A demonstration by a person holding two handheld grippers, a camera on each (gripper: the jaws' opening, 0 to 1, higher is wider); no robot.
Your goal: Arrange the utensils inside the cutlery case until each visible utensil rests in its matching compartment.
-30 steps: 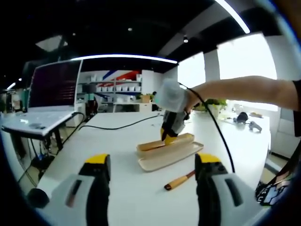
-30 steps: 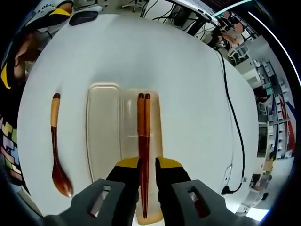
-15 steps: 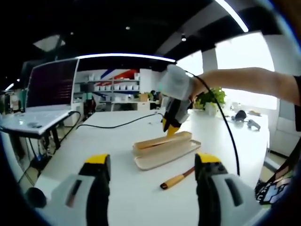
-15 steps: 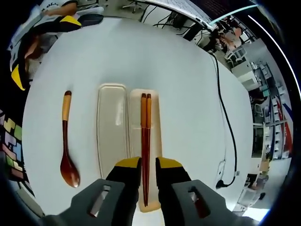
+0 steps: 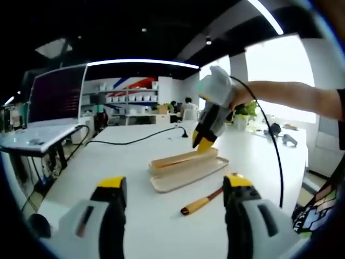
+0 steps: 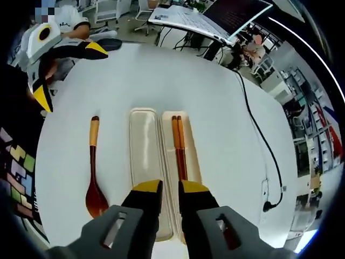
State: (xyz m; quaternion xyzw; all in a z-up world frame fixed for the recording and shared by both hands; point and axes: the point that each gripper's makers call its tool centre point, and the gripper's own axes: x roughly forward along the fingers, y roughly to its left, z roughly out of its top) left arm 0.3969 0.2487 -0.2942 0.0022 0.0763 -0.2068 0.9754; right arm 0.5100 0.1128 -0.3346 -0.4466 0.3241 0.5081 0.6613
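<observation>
In the left gripper view, the left gripper (image 5: 174, 189) rises from the bottom with its yellow-tipped jaws spread wide and nothing between them. Ahead of it on the white table (image 5: 108, 162) lies the cutlery case (image 5: 186, 171), a pale wooden, long and shallow tray with rounded corners, seen from a low angle so that its inside is hidden. A spoon (image 5: 204, 202) with a light tan handle lies on the table just beside the case, on its near side, apart from it. The right gripper (image 5: 204, 142), held by a person's bare arm (image 5: 291, 100), hangs above the far end of the case with its yellow tips pointing down; from here I cannot tell how its jaws stand. A black cable (image 5: 135, 140) runs across the table behind the case. In the right gripper view, looking down, the right gripper (image 6: 170, 190) shows its jaws drawn nearly together with only a narrow gap, and nothing is visibly clamped. Below them the cutlery case (image 6: 141, 156) shows two long compartments side by side. A pair of chopsticks (image 6: 179, 147), tan at the top and dark reddish-brown lower down, lies lengthwise in the right compartment. The left compartment holds nothing. The spoon (image 6: 94, 181), with a tan handle end and a glossy dark red-brown bowl, lies on the table left of the case, parallel to it.
</observation>
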